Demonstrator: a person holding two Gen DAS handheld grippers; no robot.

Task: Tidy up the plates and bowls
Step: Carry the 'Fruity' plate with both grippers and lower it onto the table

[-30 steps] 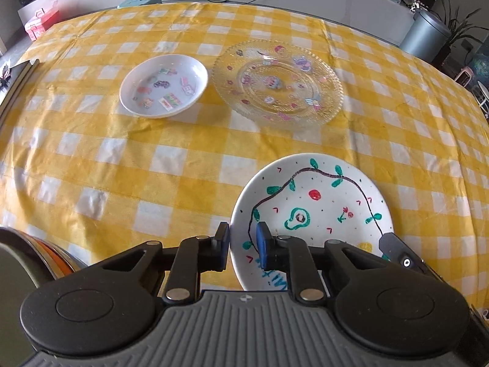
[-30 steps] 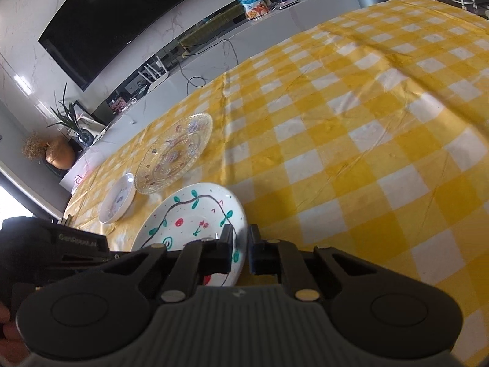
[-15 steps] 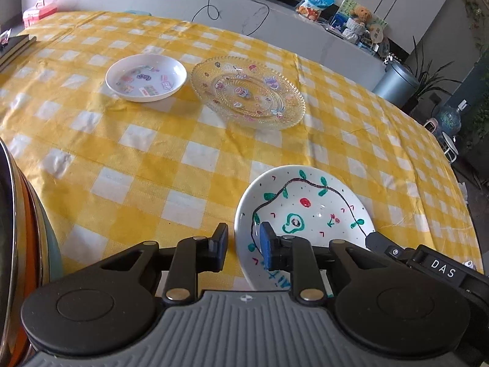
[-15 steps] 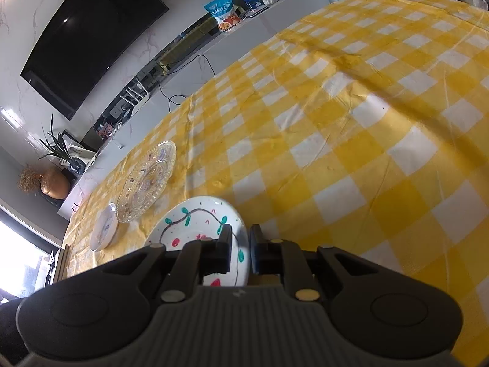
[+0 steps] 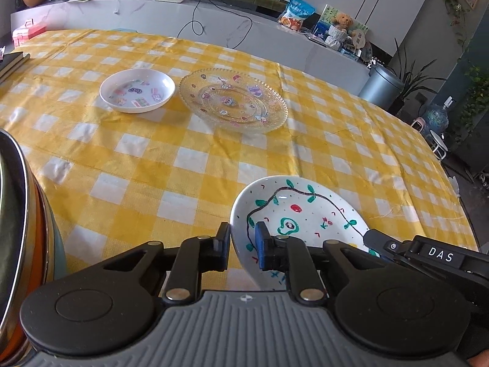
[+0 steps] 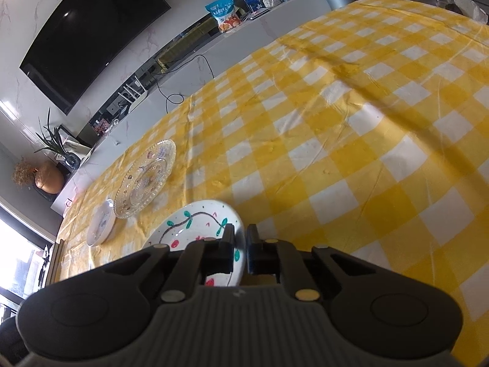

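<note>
Left gripper [image 5: 243, 246]: rim of the hand-painted white plate [image 5: 305, 214] sits between its jaws, which are closing on it; a sliver of gap shows at the outer finger. Right gripper [image 6: 240, 249]: clenched on the same plate's [image 6: 195, 226] opposite rim. Plate is tilted, held just ahead of both grippers above the yellow checked table [image 5: 171, 165]. Stacked metal-rimmed dishes [image 5: 21, 220] close at the left gripper's left. Farther ahead on the table: patterned clear glass plate [image 5: 233, 104], with a small white sticker-decorated bowl [image 5: 137, 90] just beside it to the left. Grey bin [image 5: 383, 88] beyond the table.
</note>
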